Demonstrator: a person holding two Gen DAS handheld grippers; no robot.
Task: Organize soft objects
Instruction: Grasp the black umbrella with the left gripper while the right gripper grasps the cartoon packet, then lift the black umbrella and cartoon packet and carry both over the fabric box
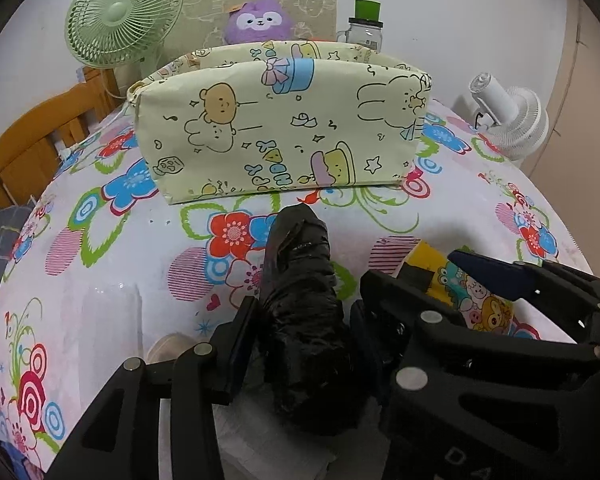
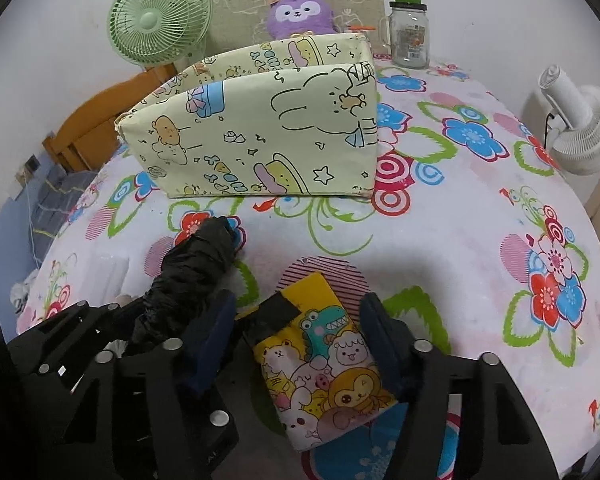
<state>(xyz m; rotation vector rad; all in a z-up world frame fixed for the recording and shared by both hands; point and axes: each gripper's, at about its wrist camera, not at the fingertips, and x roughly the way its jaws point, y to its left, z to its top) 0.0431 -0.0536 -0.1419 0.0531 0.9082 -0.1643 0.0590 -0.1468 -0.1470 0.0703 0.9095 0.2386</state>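
Note:
A crumpled black plastic bundle [image 1: 300, 312] lies between the fingers of my left gripper [image 1: 300, 332], which close against its sides; it also shows in the right wrist view [image 2: 188, 276]. A yellow cartoon-print pouch [image 2: 324, 364] lies on the table between the fingers of my right gripper [image 2: 296, 344], which stand apart from its sides; it also shows in the left wrist view [image 1: 460, 284]. A pale yellow cartoon fabric storage box [image 1: 284, 128] stands open-topped behind both, also in the right wrist view [image 2: 260, 132].
A purple plush toy [image 2: 300, 14] sits behind the box. A green fan [image 2: 160, 20] stands at back left, a white fan [image 2: 580, 128] at right, a glass jar [image 2: 410, 34] with green lid at back. A wooden chair [image 1: 40, 140] is at left. A floral tablecloth [image 2: 480, 240] covers the table.

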